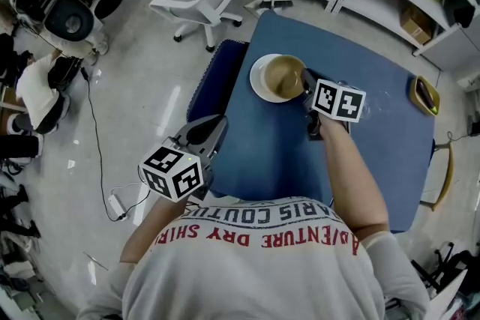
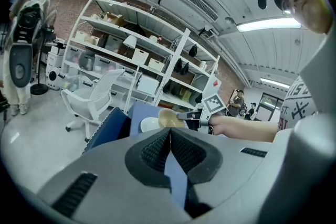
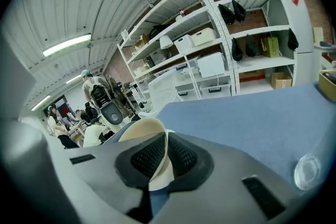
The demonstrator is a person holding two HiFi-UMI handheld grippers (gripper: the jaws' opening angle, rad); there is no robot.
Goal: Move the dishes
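Right gripper (image 1: 306,82) clamped on bowl rim, left gripper (image 1: 202,133) idle.

Tan bowl (image 1: 283,76) sits over the white plate (image 1: 259,82) at the far side of the blue table (image 1: 375,154); right jaws pinch its near rim (image 3: 157,165), and I can't tell if bowl touches plate. Left gripper is closed on nothing, jaws together, held off the table's left edge near the person's body. Small yellow dish (image 1: 424,95) at the right edge.

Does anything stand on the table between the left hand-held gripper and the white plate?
Nothing visible does. Only bare blue table lies between the left hand-held gripper and the white plate. The right hand-held gripper grips the rim of the tan bowl at the plate's other side, off that path.
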